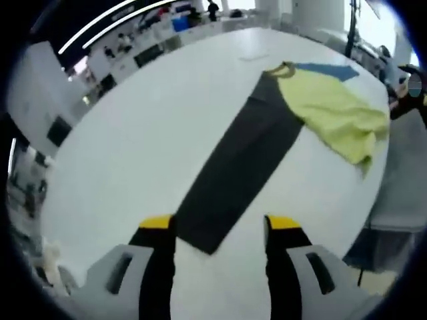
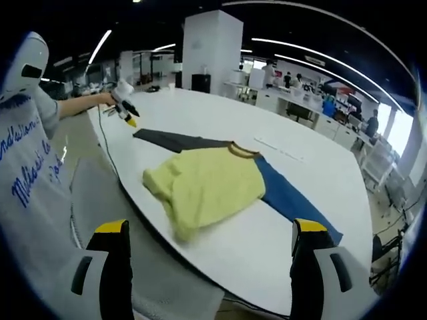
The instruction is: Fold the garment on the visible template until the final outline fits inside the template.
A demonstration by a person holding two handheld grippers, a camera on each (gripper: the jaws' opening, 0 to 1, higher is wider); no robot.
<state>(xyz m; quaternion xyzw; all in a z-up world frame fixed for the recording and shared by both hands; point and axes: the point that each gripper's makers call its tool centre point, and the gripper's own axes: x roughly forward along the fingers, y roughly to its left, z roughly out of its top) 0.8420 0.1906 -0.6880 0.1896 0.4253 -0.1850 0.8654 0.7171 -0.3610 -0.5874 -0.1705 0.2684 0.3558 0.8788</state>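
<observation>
You have one yellow garment point(image 2: 212, 183), one long dark-and-blue template strip point(image 1: 241, 167), one white counter point(image 1: 147, 133), and two claws.

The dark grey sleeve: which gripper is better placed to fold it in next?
Probably the left gripper: it is open, right at the end of the dark grey sleeve. The right gripper stands off the white table.

The left gripper view is taken from just above one end of the white desk point(image 1: 133, 153), aimed along the dark sleeve point(image 1: 233, 180) toward the yellow garment point(image 1: 333, 113). The right gripper view is taken from off the desk's near edge, facing across it. The garment and desk are shared by the 2 views.
</observation>
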